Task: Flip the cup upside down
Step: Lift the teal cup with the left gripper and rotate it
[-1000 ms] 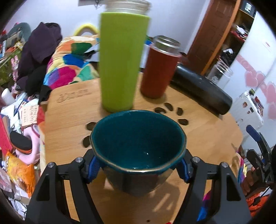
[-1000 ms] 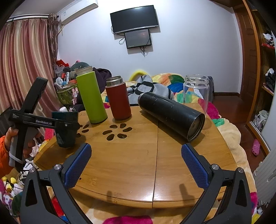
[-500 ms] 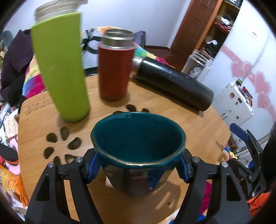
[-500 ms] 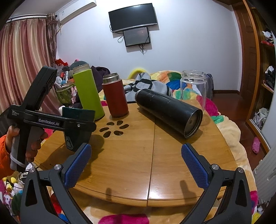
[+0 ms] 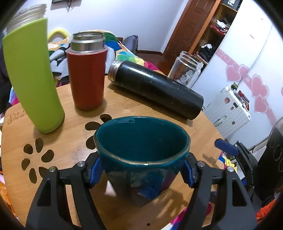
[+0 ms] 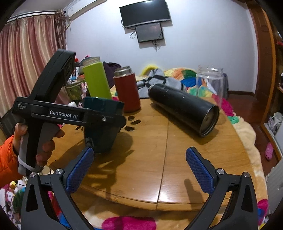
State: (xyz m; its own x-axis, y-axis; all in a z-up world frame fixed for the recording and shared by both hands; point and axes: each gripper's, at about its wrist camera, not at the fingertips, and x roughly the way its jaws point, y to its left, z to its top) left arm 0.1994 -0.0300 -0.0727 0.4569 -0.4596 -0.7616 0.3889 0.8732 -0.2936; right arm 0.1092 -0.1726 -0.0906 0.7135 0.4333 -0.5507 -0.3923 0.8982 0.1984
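Round and wooden, the table (image 6: 159, 150) fills a cluttered bedroom, with a dark screen (image 6: 145, 13) on the wall behind it and pink curtains (image 6: 26, 58) to one side. We see our left gripper (image 5: 141, 170) clamped on the teal cup (image 5: 141, 150), its blue pads (image 5: 95, 170) pressed against both sides just under the rim; the cup is upright, mouth up, and seems to sit just above the table near its front edge, though we cannot tell if its base touches. Behind the cup stand a green bottle (image 5: 33, 77) and, beside that, a red flask (image 5: 87, 74). To the right of the red flask a black flask (image 5: 155, 90) lies on its side, with a clear jar (image 5: 187, 69) beyond it. Our right gripper (image 6: 139, 169) hangs over the table's front edge, well apart from the cup (image 6: 101, 127), fingers spread wide with nothing between them.
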